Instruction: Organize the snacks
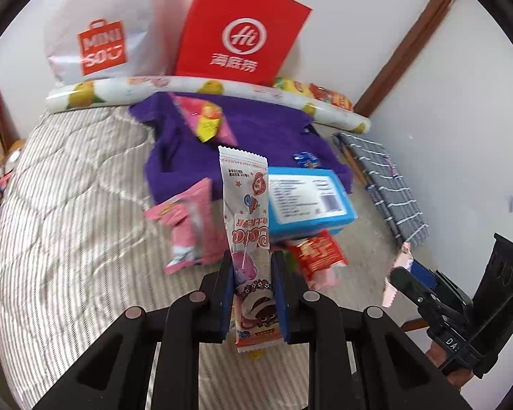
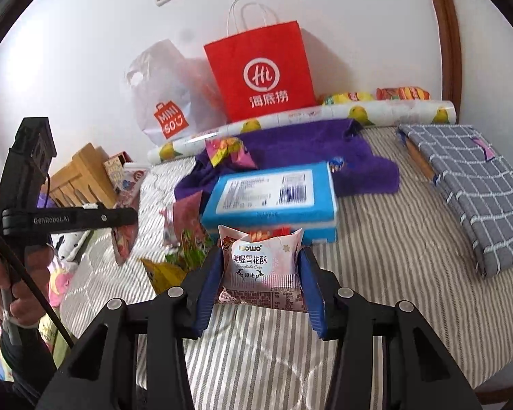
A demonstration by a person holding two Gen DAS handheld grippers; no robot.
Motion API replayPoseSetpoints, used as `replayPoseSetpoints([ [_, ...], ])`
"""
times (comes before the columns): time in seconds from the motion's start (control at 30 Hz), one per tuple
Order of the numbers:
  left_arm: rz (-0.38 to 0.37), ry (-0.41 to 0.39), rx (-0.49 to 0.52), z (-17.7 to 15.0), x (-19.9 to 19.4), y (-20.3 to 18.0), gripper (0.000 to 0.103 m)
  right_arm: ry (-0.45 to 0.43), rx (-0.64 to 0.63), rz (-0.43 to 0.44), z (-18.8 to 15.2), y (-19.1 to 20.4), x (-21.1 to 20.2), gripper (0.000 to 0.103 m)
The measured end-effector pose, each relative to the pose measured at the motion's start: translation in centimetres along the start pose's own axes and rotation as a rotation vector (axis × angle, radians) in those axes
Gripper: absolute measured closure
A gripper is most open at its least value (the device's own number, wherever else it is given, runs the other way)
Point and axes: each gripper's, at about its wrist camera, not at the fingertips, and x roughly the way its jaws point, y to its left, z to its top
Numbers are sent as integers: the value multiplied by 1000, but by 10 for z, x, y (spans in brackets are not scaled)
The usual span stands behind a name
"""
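My left gripper (image 1: 252,266) is shut on a long white and pink lollipop packet (image 1: 244,212) and holds it upright above the striped bed (image 1: 68,212). My right gripper (image 2: 260,259) is shut on a pink and white snowflake-crisp packet (image 2: 261,266), held above the bed (image 2: 376,239). Loose snacks lie ahead: a blue box (image 1: 307,201) (image 2: 273,198), a pink packet (image 1: 191,229) (image 2: 183,218), a red packet (image 1: 316,253), a pink and yellow packet (image 1: 205,119) (image 2: 227,152) on a purple cloth (image 1: 256,130) (image 2: 307,143). The right gripper shows in the left wrist view (image 1: 403,273).
A red paper bag (image 1: 239,30) (image 2: 263,71) and a white Miniso bag (image 1: 99,34) (image 2: 164,102) stand against the wall behind a lemon-print roll (image 1: 188,89) (image 2: 325,116). A grey checked cloth (image 1: 383,184) (image 2: 472,184) lies at the right. More snack bags (image 2: 400,94) sit behind the roll.
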Motion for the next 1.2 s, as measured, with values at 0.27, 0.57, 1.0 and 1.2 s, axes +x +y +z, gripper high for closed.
replayPoseSetpoints([
  [0.27,-46,25,69,40,15,-30,83,-45,-2,-4,39,-3,6,58],
  [0.57,-29,5,136,91,24,-43,83,-77,20,-26,84,-12,30,58],
  [1.0,-26,-8,138,132,45,-27,83,-89,49,-54,137,-32,72,58],
  [1.2,-17,-3,111,146,57,-8,83,-78,46,-56,150,-33,94,58],
])
